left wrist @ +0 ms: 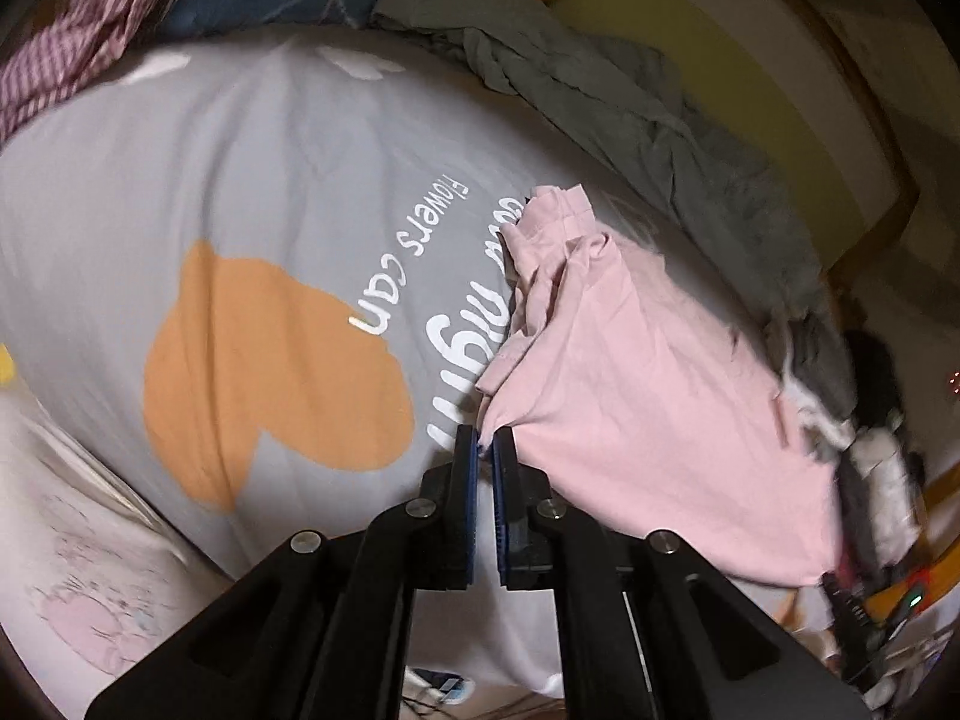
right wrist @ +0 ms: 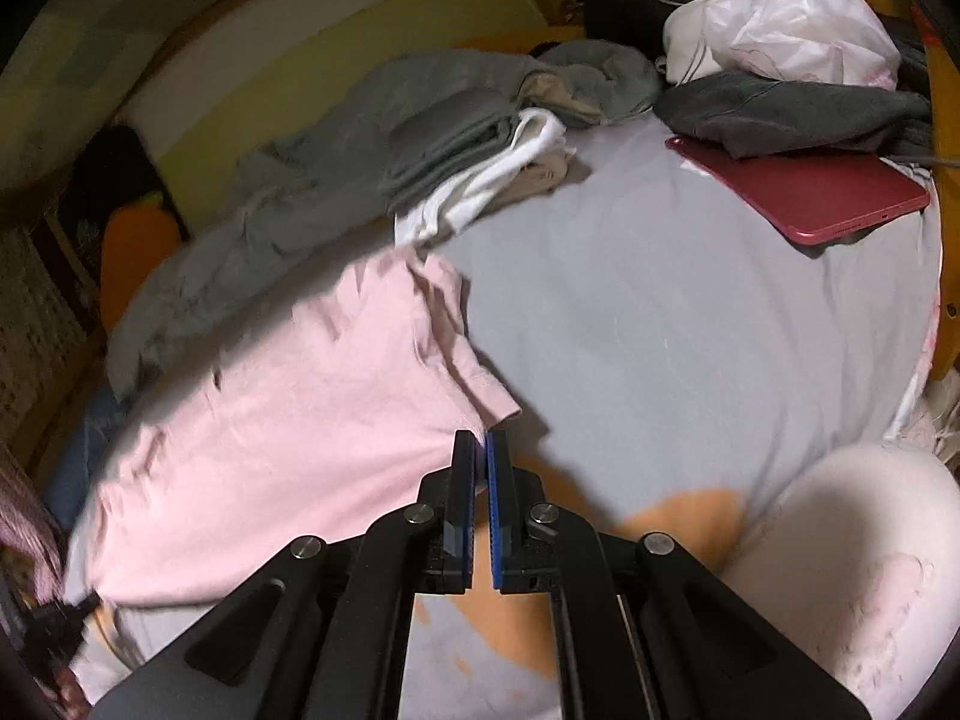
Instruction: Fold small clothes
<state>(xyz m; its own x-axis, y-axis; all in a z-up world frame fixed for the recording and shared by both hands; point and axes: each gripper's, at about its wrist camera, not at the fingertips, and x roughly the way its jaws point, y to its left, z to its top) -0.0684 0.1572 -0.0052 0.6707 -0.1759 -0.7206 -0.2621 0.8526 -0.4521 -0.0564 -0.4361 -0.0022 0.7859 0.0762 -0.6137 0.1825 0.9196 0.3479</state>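
A small pink garment [left wrist: 648, 396] lies stretched over a grey bedspread [left wrist: 252, 168] printed with an orange heart and white lettering. My left gripper [left wrist: 485, 441] is shut on the garment's near left corner. In the right wrist view the same pink garment [right wrist: 282, 408] spreads to the left, and my right gripper [right wrist: 481, 444] is shut on its near right edge, just below a sleeve [right wrist: 480, 384]. The cloth hangs taut between both grippers. The other gripper appears dimly at the picture's edge in each view.
Rumpled grey clothes [left wrist: 648, 120] pile along the bed's far side. A folded grey and white stack [right wrist: 480, 168], a red tablet [right wrist: 810, 192], a dark garment [right wrist: 792, 114] and a white plastic bag [right wrist: 792, 36] lie farther off. A pale pillow [right wrist: 858, 570] sits near right.
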